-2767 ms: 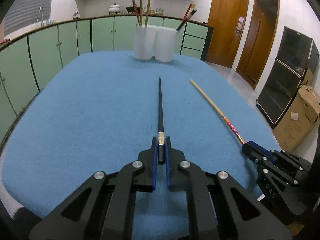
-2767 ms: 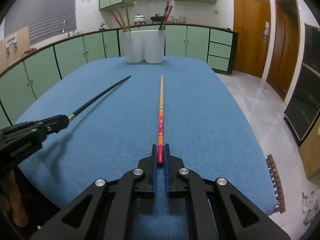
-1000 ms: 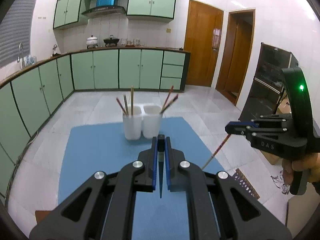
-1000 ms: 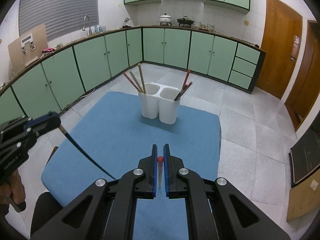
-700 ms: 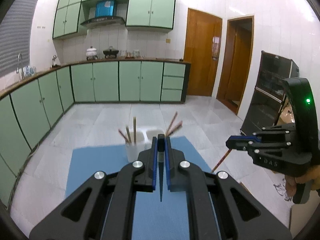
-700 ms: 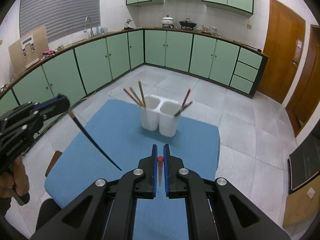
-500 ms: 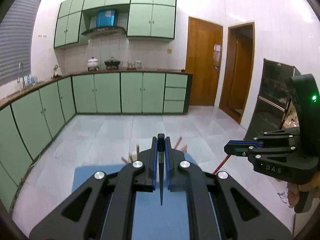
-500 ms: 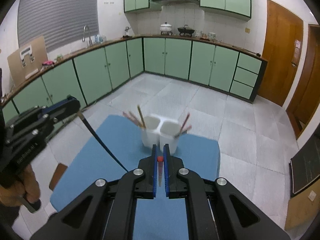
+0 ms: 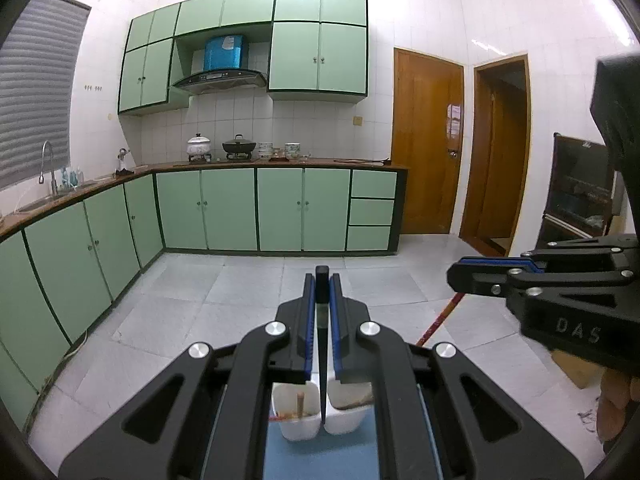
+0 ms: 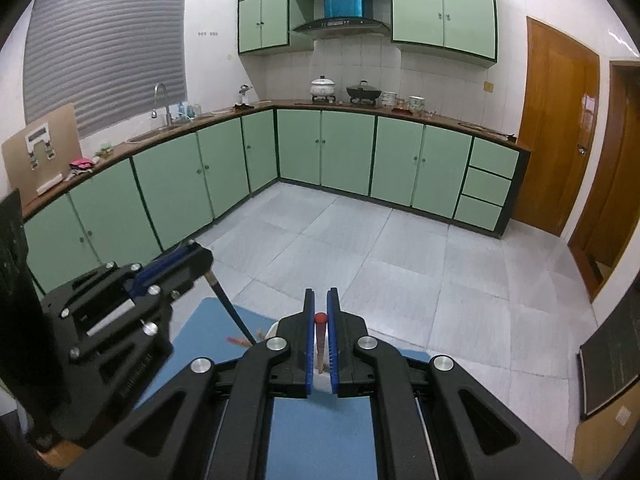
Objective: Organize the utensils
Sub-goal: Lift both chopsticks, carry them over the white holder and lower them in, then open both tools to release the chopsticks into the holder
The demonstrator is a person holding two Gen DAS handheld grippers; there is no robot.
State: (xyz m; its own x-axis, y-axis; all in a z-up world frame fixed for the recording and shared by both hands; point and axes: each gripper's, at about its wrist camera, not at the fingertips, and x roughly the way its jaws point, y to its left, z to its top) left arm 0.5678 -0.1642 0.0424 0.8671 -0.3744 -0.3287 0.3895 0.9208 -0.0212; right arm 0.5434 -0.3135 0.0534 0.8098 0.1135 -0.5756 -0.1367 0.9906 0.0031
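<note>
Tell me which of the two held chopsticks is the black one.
The black chopstick is the one clamped in the left tool, hanging tip-down over the white holder. The right tool grips the red-ended wooden chopstick.

Two grippers [image 9: 322, 280] [image 10: 320, 300] are showing, each holding one chopstick [image 9: 322, 364] [image 10: 319, 340]; two white cups [image 9: 296, 416] are standing on one blue mat [image 10: 320, 428].

The letters "DAS" stand in raised black on the side of the right claw [image 9: 454, 275].
</note>
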